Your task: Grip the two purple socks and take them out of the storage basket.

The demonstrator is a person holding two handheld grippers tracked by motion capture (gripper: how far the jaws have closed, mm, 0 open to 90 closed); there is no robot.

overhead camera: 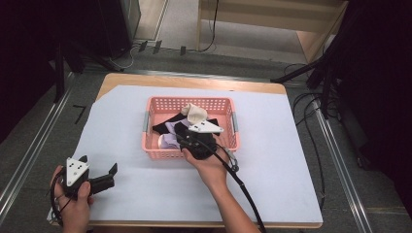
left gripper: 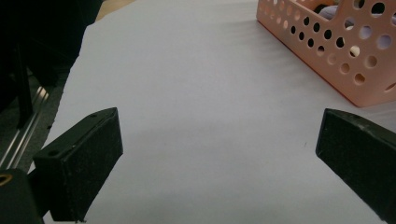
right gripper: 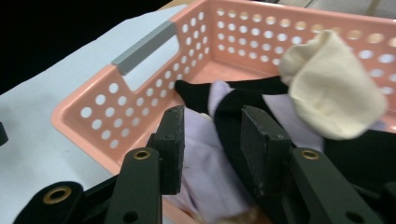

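Note:
A pink perforated basket (overhead camera: 189,99) stands mid-table with several socks in it: a cream sock (overhead camera: 196,114), a lavender sock (overhead camera: 170,141) and a black sock (overhead camera: 163,127). My right gripper (overhead camera: 180,131) reaches into the basket from its near side. In the right gripper view its jaws (right gripper: 212,119) stand partly apart, with the lavender sock (right gripper: 205,163) and black sock (right gripper: 261,86) lying between them; the cream sock (right gripper: 331,91) is to the right. My left gripper (overhead camera: 98,163) rests at the front left, wide open (left gripper: 219,140) with nothing between its jaws.
A pale sheet (overhead camera: 272,160) covers the wooden table. The basket has grey handles (right gripper: 144,46) on its short sides, and its corner (left gripper: 327,51) is at the upper right of the left gripper view. Cables and dark stands lie on the floor beyond the table.

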